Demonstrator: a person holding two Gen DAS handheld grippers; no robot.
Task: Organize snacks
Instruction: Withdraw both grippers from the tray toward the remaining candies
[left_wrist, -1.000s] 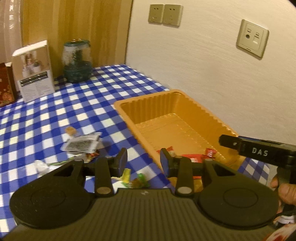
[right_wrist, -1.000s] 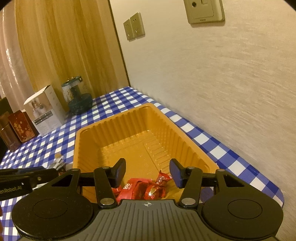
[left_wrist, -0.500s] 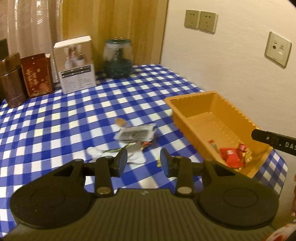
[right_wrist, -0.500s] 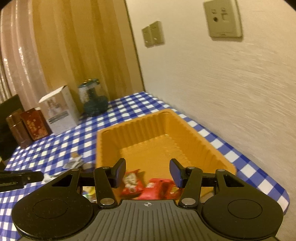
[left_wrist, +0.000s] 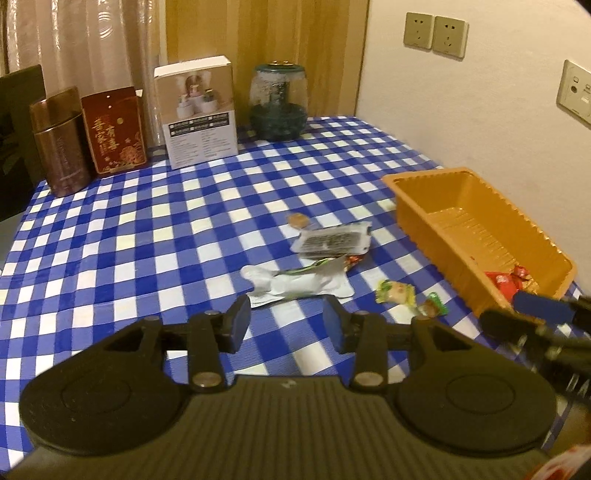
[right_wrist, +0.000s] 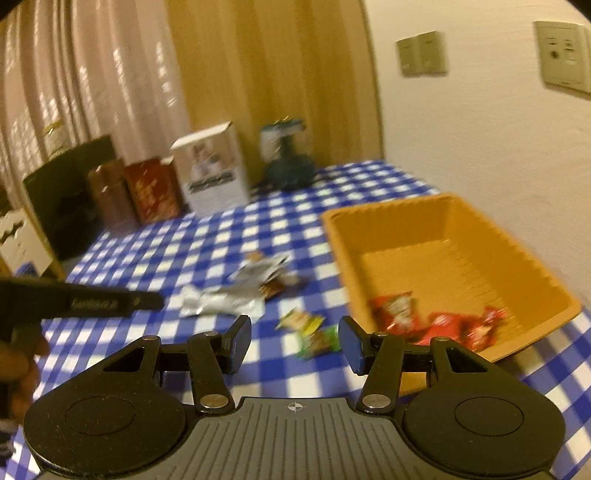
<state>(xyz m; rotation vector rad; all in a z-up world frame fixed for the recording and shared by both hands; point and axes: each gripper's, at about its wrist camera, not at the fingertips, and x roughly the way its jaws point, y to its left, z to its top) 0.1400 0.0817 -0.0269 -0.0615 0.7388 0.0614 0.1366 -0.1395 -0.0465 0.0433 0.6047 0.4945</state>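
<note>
Snacks lie loose on a checked cloth (left_wrist: 147, 236): a white packet (left_wrist: 299, 282), a grey packet (left_wrist: 330, 242), a small cookie (left_wrist: 297, 220) and two green candies (left_wrist: 397, 292). Red packs (right_wrist: 436, 323) already sit at the near end of the orange tray (left_wrist: 417, 221), by the wall. The left gripper (left_wrist: 287, 323) hovers just short of the white packet, jaws opening and empty. The right gripper (right_wrist: 294, 341) hangs over the candies, partly open, holding nothing. Risks, as I judge them: the white packet overlaps the grey one, so a grab may drag both; the candies are small and could slip; the grippers work close together and might collide.
</note>
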